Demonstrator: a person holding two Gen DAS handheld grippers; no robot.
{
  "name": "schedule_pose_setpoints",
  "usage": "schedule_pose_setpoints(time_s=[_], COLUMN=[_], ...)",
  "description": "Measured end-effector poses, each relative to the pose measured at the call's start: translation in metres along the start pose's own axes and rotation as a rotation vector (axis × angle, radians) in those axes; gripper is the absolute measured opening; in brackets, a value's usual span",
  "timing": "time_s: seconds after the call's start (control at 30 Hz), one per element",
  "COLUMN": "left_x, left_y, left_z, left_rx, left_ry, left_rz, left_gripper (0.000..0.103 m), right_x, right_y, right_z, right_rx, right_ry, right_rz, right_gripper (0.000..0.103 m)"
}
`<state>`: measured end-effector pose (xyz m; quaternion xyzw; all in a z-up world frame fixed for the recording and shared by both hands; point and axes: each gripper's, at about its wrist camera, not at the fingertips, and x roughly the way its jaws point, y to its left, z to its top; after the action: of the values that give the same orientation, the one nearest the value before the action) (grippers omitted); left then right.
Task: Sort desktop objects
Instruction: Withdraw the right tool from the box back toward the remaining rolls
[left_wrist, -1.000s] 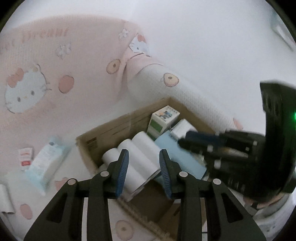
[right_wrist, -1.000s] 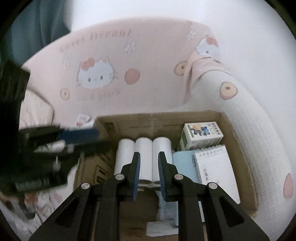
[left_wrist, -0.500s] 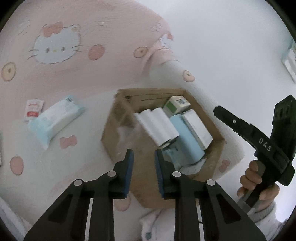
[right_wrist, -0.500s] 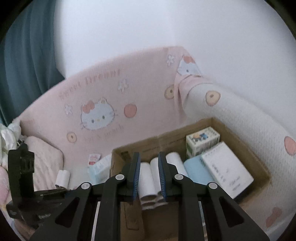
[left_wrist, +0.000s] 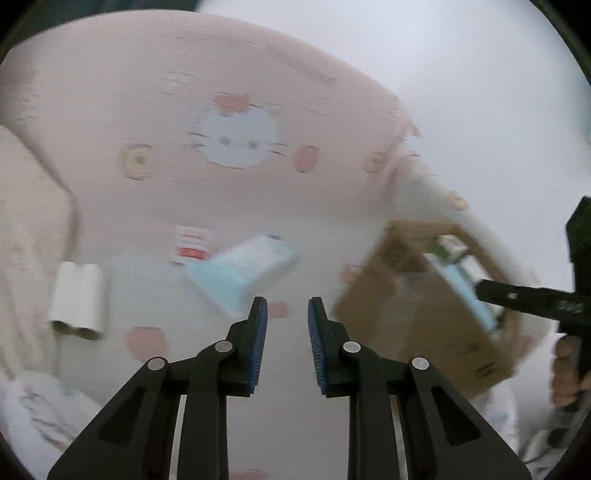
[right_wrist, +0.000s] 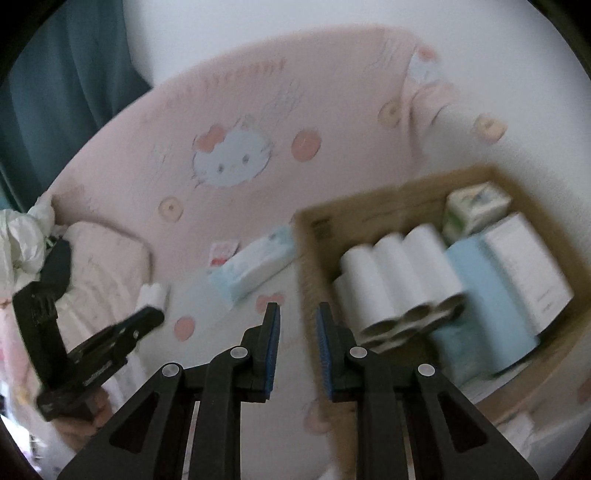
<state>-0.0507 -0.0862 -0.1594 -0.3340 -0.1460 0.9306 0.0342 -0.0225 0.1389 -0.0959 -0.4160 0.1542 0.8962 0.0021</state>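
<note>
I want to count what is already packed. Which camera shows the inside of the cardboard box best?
The right wrist view: it looks down into the cardboard box, showing the white rolls and light-blue pack. The left wrist view shows the box mostly side-on, blurred, partly hidden by the right tool.

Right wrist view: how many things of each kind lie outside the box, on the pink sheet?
Tissue pack: 1
Paper roll: 1
Red-and-white packet: 1
Total: 3

tissue pack (right_wrist: 255, 264) flat beside filled cardboard box (right_wrist: 306, 236)
</note>
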Motion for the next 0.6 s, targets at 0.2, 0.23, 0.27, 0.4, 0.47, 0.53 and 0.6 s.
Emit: schedule_pose_setpoints(time_s=[0.2, 0.23, 0.27, 0.4, 0.47, 0.53, 0.6], left_x=[0.002, 0.002, 0.002, 0.005, 0.008, 0.009, 0.009], left_y=[0.063, 0.074, 0.088, 0.138, 0.162, 0.180, 0.191], left_z=[-0.009, -0.008, -0.008, -0.009, -0.013, -0.017, -0.019], left_rx=[-0.105, -0.147, -0.206, -0.381, -0.486, -0.568, -0.628], left_ry=[0.015, 0.012, 0.005, -0.004, -0.002, -0.016, -0.017], left_rz=[0.094, 0.096, 0.094, 0.104, 0.078, 0.065, 0.067], left_gripper=[0.025, 0.025, 0.025, 0.027, 0.027, 0.027, 0.030], right_x=[0.033, 0.041, 0.049, 0.075, 0.086, 0.099, 0.108], right_y=[0.047, 0.056, 0.064, 0.093, 0.107, 0.122, 0.133], right_z=[-0.002, -0.002, 0.000, 0.000, -0.001, -0.004, -0.006], right_rx=[-0.093, -0.104, -0.113, -0.162, -0.188, -0.218, -0.255], right_ry=[0.046, 0.061, 0.078, 0.109, 0.116, 0.138, 0.144], right_rz=[-0.038, -0.044, -0.032, -0.018, -0.013, 0.000, -0.011], right_gripper=[0.016, 0.016, 0.016, 0.016, 0.016, 0.016, 0.016])
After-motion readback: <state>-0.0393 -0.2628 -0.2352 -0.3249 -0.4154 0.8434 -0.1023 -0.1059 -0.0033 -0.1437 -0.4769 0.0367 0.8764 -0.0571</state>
